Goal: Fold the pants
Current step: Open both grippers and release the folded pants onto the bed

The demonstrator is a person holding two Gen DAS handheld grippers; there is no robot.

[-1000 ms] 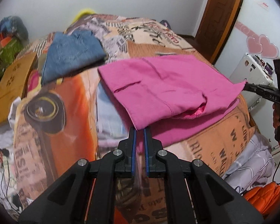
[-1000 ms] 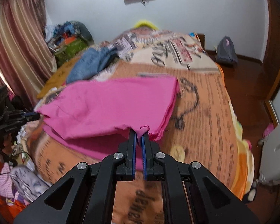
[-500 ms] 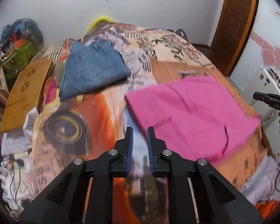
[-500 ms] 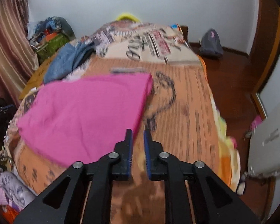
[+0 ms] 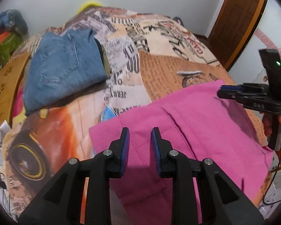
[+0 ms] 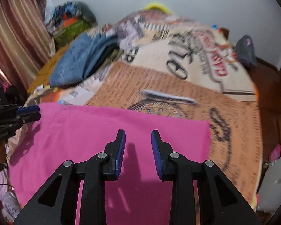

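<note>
The pink pants (image 5: 193, 129) lie folded flat on the near part of the bed, with a seam and a pocket edge showing; they also fill the near part of the right wrist view (image 6: 95, 136). My left gripper (image 5: 140, 131) is open and empty just above the pants' left part. My right gripper (image 6: 138, 133) is open and empty above the pants' right part. The right gripper also shows at the right edge of the left wrist view (image 5: 224, 91). The left gripper shows at the left edge of the right wrist view (image 6: 31, 112).
Folded blue jeans (image 5: 63, 65) lie at the bed's far left on the printed bedspread (image 5: 159, 43). A wooden board (image 5: 5, 82) lies at the left edge. A clothes pile (image 6: 71, 20) and curtain (image 6: 15, 30) stand left; a brown door (image 5: 236, 16) stands right.
Both grippers let go of the pink pants and opened. The pants now lie flat on the bed, and both grippers hover over them.
</note>
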